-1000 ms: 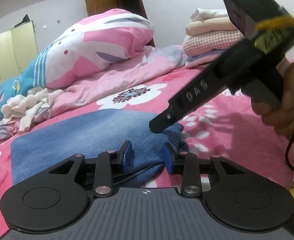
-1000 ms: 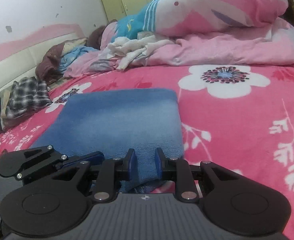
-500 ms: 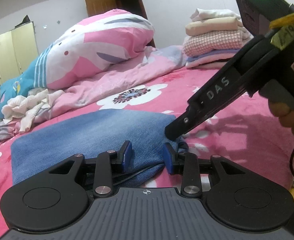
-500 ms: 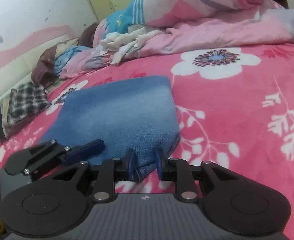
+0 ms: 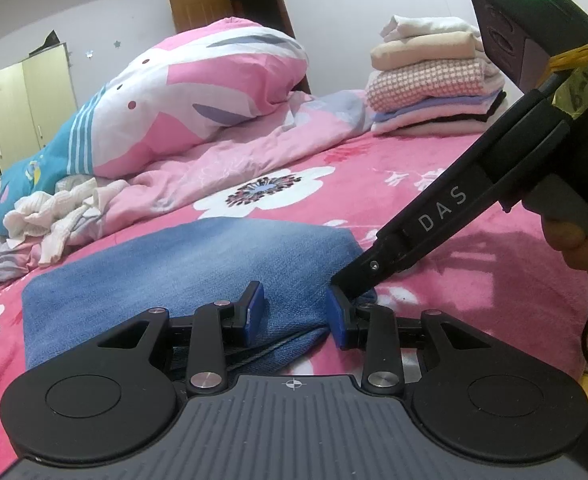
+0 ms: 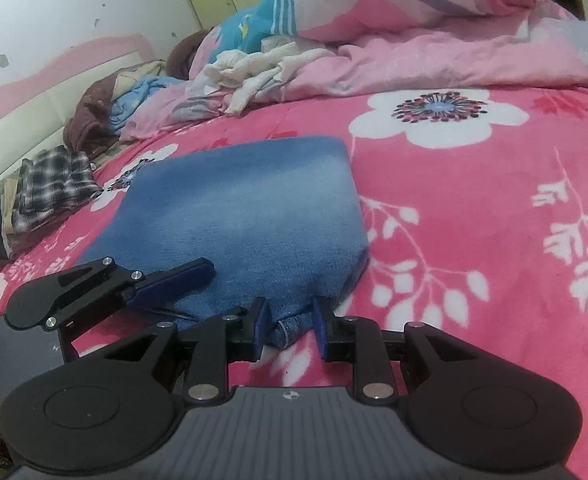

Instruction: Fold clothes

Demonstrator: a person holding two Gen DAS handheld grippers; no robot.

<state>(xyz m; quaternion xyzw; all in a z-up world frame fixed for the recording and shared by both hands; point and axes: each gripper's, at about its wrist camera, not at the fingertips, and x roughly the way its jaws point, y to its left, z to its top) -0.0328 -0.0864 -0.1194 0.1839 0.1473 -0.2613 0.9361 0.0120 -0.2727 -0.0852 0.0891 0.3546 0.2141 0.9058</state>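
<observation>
Folded blue jeans (image 5: 189,264) lie on the pink flowered blanket (image 5: 474,272). In the left wrist view my left gripper (image 5: 296,314) straddles the jeans' near edge, and denim fills the gap between its blue pads. From the right wrist view one of its fingers (image 6: 173,280) rests on top of the jeans (image 6: 245,208). My right gripper (image 6: 289,328) is at the near right corner. Its jaws are opening: the denim corner sits between them and the right pad stands off it. Its tip (image 5: 352,286) points down at that corner.
A stack of folded clothes (image 5: 430,80) stands at the back right of the bed. A bunched pink duvet (image 5: 197,96) and crumpled white clothes (image 5: 57,216) lie behind the jeans. A plaid garment (image 6: 53,184) sits by the headboard (image 6: 33,112). A person's hand (image 5: 582,248) holds the right gripper.
The right gripper slid along the jeans' near edge to the right corner and its jaws widened slightly off the denim. The left gripper and the jeans stayed put.
</observation>
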